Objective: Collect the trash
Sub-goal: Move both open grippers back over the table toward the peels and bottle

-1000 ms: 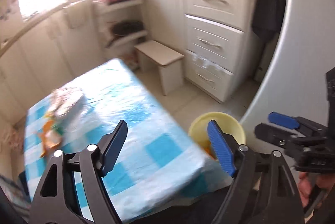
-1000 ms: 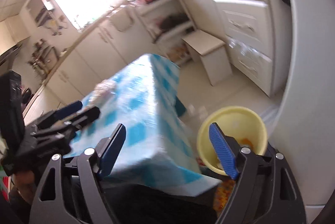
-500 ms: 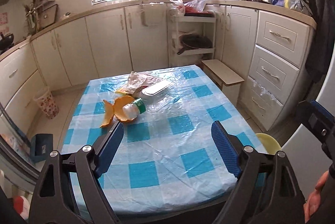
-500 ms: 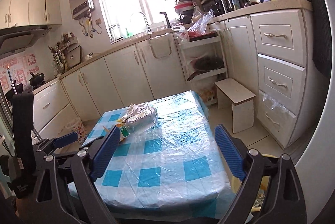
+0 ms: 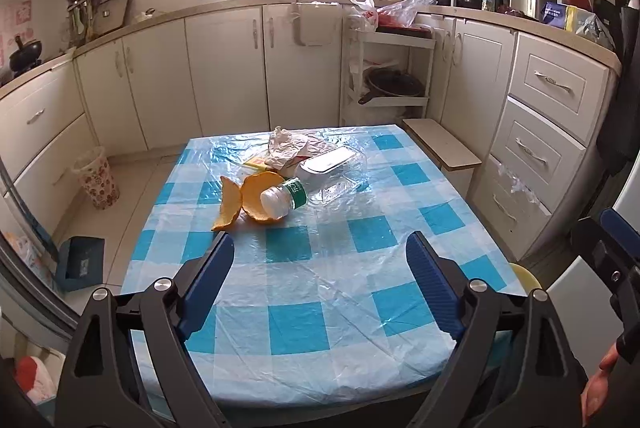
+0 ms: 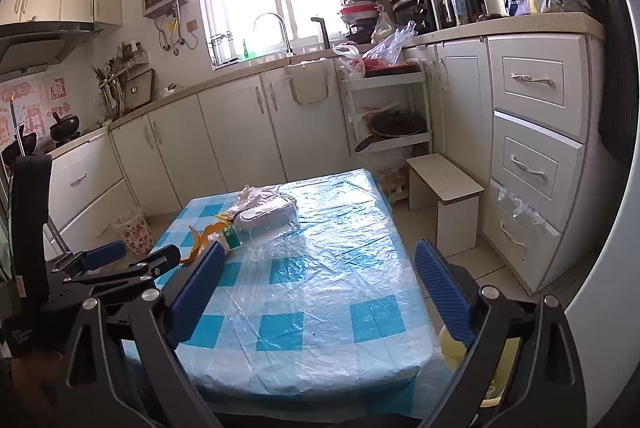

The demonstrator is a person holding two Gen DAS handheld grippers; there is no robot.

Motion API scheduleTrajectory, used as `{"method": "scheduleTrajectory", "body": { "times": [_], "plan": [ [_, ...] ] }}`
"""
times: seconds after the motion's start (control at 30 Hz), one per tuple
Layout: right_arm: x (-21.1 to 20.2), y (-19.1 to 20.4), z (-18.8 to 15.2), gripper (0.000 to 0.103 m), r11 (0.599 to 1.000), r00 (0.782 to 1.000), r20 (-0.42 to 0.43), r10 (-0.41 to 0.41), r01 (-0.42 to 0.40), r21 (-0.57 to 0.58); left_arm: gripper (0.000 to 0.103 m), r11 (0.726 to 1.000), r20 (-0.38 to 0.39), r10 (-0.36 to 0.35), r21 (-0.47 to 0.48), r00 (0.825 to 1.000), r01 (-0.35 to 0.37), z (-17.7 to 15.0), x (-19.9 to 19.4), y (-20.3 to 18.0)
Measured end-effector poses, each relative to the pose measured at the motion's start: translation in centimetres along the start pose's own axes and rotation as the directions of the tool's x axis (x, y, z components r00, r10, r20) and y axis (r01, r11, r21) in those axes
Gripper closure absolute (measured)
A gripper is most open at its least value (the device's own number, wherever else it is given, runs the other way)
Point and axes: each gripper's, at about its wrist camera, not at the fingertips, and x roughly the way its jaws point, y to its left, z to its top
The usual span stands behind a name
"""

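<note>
A pile of trash lies on the far half of the blue-checked table [image 5: 320,268]: orange peels [image 5: 248,198], a clear plastic bottle [image 5: 316,182] with a white cap and green label, and crumpled wrappers [image 5: 290,146]. The pile also shows in the right wrist view [image 6: 256,216]. My left gripper [image 5: 320,268] is open and empty above the table's near half. My right gripper [image 6: 320,280] is open and empty, held near the table's front right. A yellow bin [image 6: 472,356] stands on the floor at the table's right corner, mostly hidden.
A white stool [image 6: 444,196] stands right of the table, before white drawers [image 6: 536,156]. A patterned wastebasket [image 5: 96,176] stands on the floor at left. Cabinets and a shelf cart [image 5: 384,80] line the back wall. A blue box [image 5: 80,262] lies on the floor.
Both grippers have swung up and level from looking down at the yellow bin to facing the table and its trash. Both stay open and empty.
</note>
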Motion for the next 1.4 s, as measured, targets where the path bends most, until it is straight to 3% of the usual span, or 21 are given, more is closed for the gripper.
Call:
{"method": "scheduleTrajectory", "body": {
  "times": [0.47, 0.67, 0.87, 1.0, 1.13, 1.3, 1.4],
  "plan": [
    [0.4, 0.3, -0.1, 0.010, 1.000, 1.000, -0.021, 0.000, 0.000, -0.008, 0.019, 1.000, -0.005, 0.007, -0.023, 1.000, -0.007, 0.1, 0.3, 0.7],
    [0.5, 0.5, -0.1, 0.010, 1.000, 1.000, -0.029, 0.003, -0.003, -0.014, 0.019, 0.987, 0.010, 0.013, -0.163, 1.000, -0.011, 0.5, 0.0, 3.9],
    [0.7, 0.7, -0.1, 0.010, 1.000, 0.999, -0.048, 0.017, -0.017, -0.014, 0.019, 0.976, 0.028, 0.053, -0.212, 0.998, -0.046, 1.2, -0.1, 6.7],
    [2.1, 0.9, 0.2, 0.010, 0.997, 0.991, -0.109, 0.082, -0.080, 0.018, 0.019, 0.966, -0.020, -0.009, -0.260, 1.000, 0.003, 1.6, 1.4, 9.1],
    [4.5, 1.7, 0.8, 0.010, 0.989, 0.977, -0.160, 0.144, -0.136, 0.057, 0.019, 0.966, -0.085, -0.026, -0.258, 0.996, 0.003, 1.9, 4.1, 10.9],
    [7.4, 3.3, 1.5, 0.010, 0.978, 0.957, -0.209, 0.202, -0.187, 0.088, 0.019, 0.974, -0.187, -0.003, -0.222, 0.982, -0.039, 1.1, 9.1, 12.3],
    [9.7, 3.9, 1.6, 0.010, 0.968, 0.938, -0.247, 0.242, -0.214, 0.134, 0.019, 0.987, -0.233, 0.024, -0.151, 0.972, -0.061, 0.6, 12.2, 12.1]
  ]
}}
